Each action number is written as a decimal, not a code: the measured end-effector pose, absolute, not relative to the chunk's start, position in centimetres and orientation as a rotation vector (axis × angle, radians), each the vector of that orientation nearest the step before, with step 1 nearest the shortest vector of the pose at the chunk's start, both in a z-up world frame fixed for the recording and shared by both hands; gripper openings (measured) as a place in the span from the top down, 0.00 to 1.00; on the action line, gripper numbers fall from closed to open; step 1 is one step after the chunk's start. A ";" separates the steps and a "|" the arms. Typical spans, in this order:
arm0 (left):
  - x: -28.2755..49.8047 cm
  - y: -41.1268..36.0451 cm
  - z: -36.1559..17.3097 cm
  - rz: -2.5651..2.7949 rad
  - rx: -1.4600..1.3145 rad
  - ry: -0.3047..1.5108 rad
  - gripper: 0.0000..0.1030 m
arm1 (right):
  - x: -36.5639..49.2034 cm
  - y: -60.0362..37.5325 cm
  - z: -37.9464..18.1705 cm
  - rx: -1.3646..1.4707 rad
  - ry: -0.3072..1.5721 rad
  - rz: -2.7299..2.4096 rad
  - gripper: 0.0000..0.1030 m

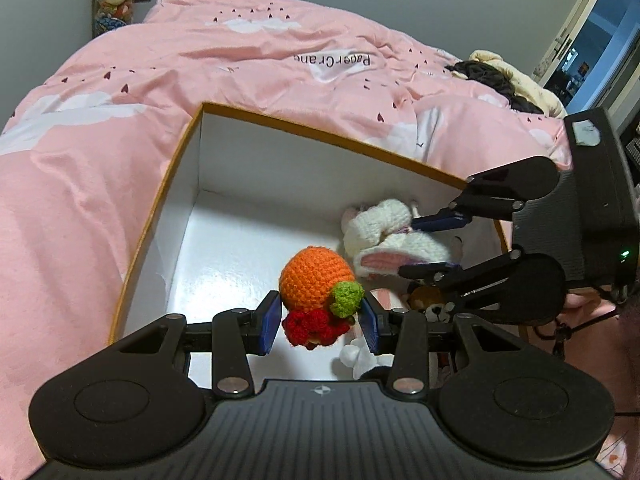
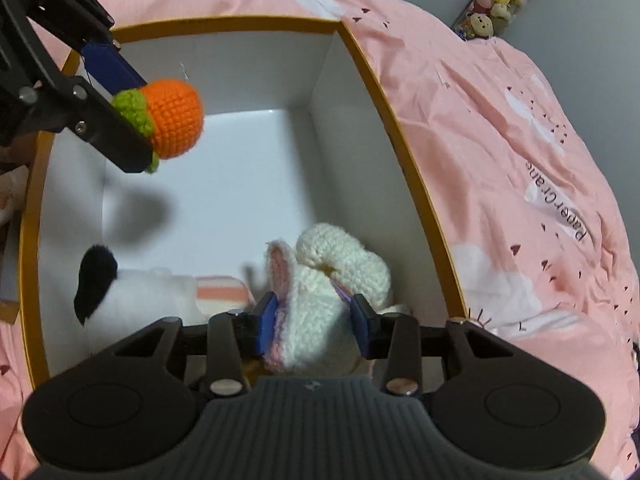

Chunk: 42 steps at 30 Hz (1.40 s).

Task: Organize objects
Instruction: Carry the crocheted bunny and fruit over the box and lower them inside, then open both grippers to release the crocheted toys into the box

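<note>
Open box on a bed, two held toys over it.

The box (image 1: 182, 152) sits on the quilt (image 1: 100, 160). The left gripper (image 1: 320, 322) holds a crochet fruit toy (image 1: 316, 280) above the box floor. Beside it, the right gripper (image 2: 314, 320) holds a knitted rabbit (image 2: 340, 272) low against one wall. A plush dog (image 2: 120, 300) lies inside, near the rabbit.

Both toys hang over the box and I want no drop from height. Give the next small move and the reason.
Probably lower the left tongs a little further into the box, then open. The orange toy, gripped in them, hangs well above the white floor, with bare floor below. The right tongs already have the white bunny low by the wall.
</note>
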<state>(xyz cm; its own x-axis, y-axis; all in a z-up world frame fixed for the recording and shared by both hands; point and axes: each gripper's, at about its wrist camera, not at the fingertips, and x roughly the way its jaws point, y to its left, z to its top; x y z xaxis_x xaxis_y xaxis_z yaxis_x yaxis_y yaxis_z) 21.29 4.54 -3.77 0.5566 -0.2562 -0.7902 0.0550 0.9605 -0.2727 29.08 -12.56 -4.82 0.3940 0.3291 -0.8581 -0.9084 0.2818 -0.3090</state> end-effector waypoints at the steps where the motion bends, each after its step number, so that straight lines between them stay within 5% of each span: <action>1: 21.4 4.5 -3.9 -0.186 -0.226 0.971 0.54 | 29.1 -12.8 -4.8 -0.929 0.766 0.940 0.59; 5: 21.6 4.2 -4.2 -0.194 -0.225 0.981 0.54 | 28.7 -13.6 -4.7 -0.982 0.752 0.896 0.49; 10: 21.3 4.1 -4.1 -0.203 -0.223 0.981 0.54 | 28.5 -15.3 -3.9 -0.996 0.749 0.816 0.50; 18: 21.1 4.3 -4.1 -0.199 -0.233 0.985 0.54 | 27.4 -15.9 -2.6 -0.892 0.740 0.823 0.82; 25: 20.7 4.6 -4.2 -0.212 -0.240 1.001 0.53 | 29.2 -15.4 -4.9 -0.949 0.790 0.763 0.85; 27: 20.7 4.6 -4.3 -0.223 -0.253 1.009 0.53 | 29.6 -15.7 -6.2 -0.980 0.821 0.719 0.95; 36: 21.1 4.2 -4.8 -0.226 -0.236 1.029 0.53 | 28.4 -16.4 -4.0 -0.795 0.781 0.741 0.92; 42: 21.7 4.0 -5.1 -0.208 -0.234 1.040 0.53 | 29.1 -15.7 -2.9 -0.624 0.769 0.773 0.77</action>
<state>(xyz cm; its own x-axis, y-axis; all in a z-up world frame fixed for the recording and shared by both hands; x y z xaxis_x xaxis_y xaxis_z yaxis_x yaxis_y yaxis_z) 21.68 4.00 -5.11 0.4911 -0.2794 -0.8251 0.0595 0.9557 -0.2882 29.09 -15.65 -2.89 0.4800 0.3751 -0.7931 -0.7949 0.5684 -0.2123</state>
